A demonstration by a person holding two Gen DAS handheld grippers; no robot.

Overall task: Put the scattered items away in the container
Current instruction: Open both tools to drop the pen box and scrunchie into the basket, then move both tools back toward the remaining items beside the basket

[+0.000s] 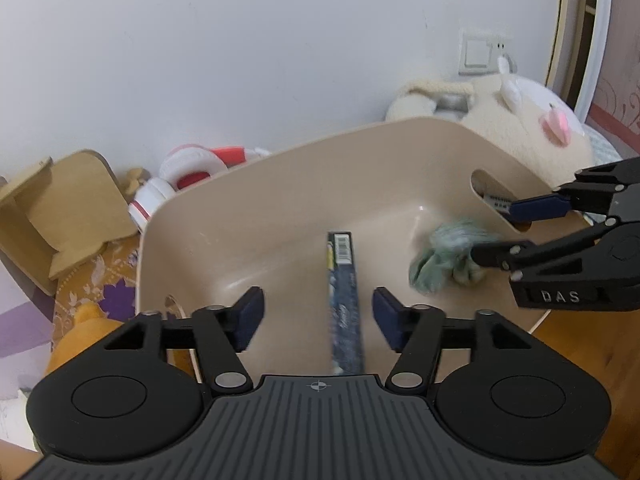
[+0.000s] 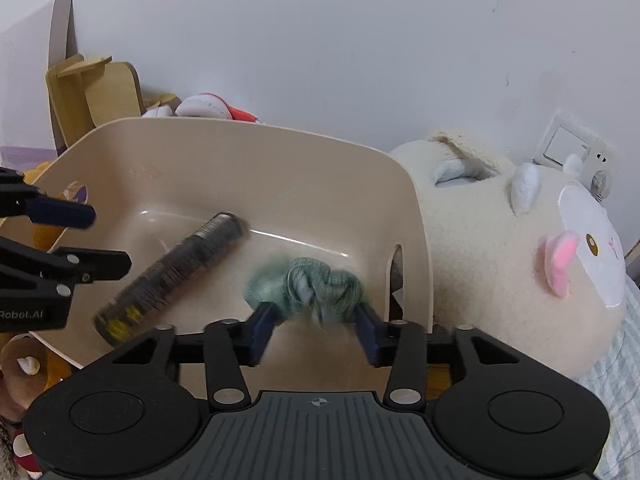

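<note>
Where both grippers meet over the beige container [image 1: 224, 216], a long dark box [image 1: 344, 300] with a barcode end and a crumpled green cloth [image 2: 308, 288] lie blurred inside; left gripper [image 1: 318, 316] and right gripper [image 2: 316, 332] stand spread, gripping nothing.

Patterned orange-and-purple floral bedspread [image 1: 100, 276] showing lower left of left wrist frame, wooden surface [image 1: 576, 340] at lower right. Beige plastic tub with handle cut-outs [image 1: 240, 208] sitting centre frame. Plywood cut-out stand [image 1: 68, 208] at left, against wall. Red-and-white plush [image 1: 188, 172] behind tub's far left rim. Big cream plush sheep with pink ear [image 2: 520, 264] lying right of tub, on pale blue checked fabric [image 2: 616, 392] lower right. Orange plush [image 1: 86, 332] at tub's near left corner.
</note>
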